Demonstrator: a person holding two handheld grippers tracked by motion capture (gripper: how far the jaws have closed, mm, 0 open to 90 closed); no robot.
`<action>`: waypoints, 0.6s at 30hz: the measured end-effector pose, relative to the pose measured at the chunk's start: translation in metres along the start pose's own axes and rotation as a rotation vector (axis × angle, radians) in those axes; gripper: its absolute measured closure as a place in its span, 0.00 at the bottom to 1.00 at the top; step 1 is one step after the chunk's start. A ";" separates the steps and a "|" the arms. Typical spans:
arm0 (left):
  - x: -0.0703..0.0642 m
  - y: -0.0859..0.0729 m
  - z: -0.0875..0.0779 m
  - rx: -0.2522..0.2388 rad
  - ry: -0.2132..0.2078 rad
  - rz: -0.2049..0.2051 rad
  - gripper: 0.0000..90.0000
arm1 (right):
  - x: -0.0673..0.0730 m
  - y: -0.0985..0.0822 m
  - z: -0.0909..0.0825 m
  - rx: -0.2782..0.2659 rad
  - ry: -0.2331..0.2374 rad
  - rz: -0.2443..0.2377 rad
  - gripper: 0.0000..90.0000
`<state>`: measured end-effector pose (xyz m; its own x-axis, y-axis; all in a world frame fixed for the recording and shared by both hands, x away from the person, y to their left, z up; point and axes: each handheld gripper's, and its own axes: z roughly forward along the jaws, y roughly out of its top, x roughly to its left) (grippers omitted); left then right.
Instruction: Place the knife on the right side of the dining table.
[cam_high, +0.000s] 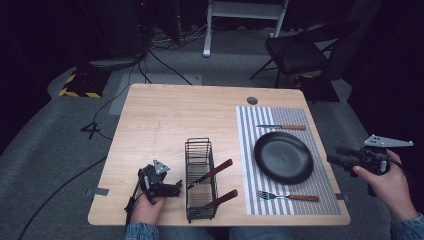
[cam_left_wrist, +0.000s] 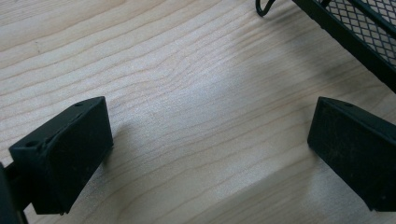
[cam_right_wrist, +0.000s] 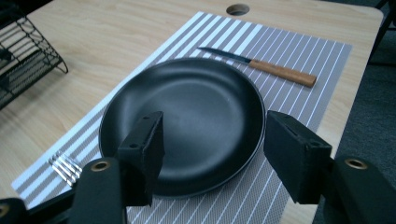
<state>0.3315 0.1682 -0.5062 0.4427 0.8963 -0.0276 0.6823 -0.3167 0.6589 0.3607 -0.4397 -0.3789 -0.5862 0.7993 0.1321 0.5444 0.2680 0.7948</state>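
A black plate (cam_high: 283, 157) lies on a striped placemat (cam_high: 250, 150) on the right half of the wooden table. A wooden-handled knife (cam_high: 282, 127) lies beyond the plate and a fork (cam_high: 289, 196) in front of it. My right gripper (cam_high: 333, 155) hovers at the table's right edge, pointing left toward the plate. In the right gripper view its jaws (cam_right_wrist: 215, 154) stand open with nothing held; the plate (cam_right_wrist: 187, 116), knife (cam_right_wrist: 261, 65) and fork tines (cam_right_wrist: 65, 167) lie past them. My left gripper (cam_high: 177, 188) rests low, left of a black wire basket (cam_high: 200, 177), open (cam_left_wrist: 210, 149) over bare wood.
Two wooden-handled utensils (cam_high: 216, 171) lean in the basket, whose corner (cam_left_wrist: 369, 37) shows in the left gripper view. A cable hole (cam_high: 252, 100) sits near the table's far edge. A dark chair (cam_high: 300, 50) stands beyond the table. Bare wood spans the table's left and far parts.
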 end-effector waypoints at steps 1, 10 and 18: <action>0.000 0.000 0.000 0.000 0.000 0.000 0.00 | 0.001 -0.003 0.000 0.005 -0.001 -0.005 0.43; 0.000 0.000 0.000 0.000 0.000 0.000 0.00 | 0.000 -0.044 0.017 0.058 -0.020 0.006 0.43; 0.000 0.000 0.000 0.000 0.000 0.000 0.00 | -0.002 -0.074 0.033 0.038 -0.029 0.008 0.42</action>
<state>0.3315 0.1682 -0.5063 0.4425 0.8963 -0.0279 0.6824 -0.3164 0.6590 0.3414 -0.4436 -0.4578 -0.5645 0.8165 0.1210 0.5717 0.2810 0.7708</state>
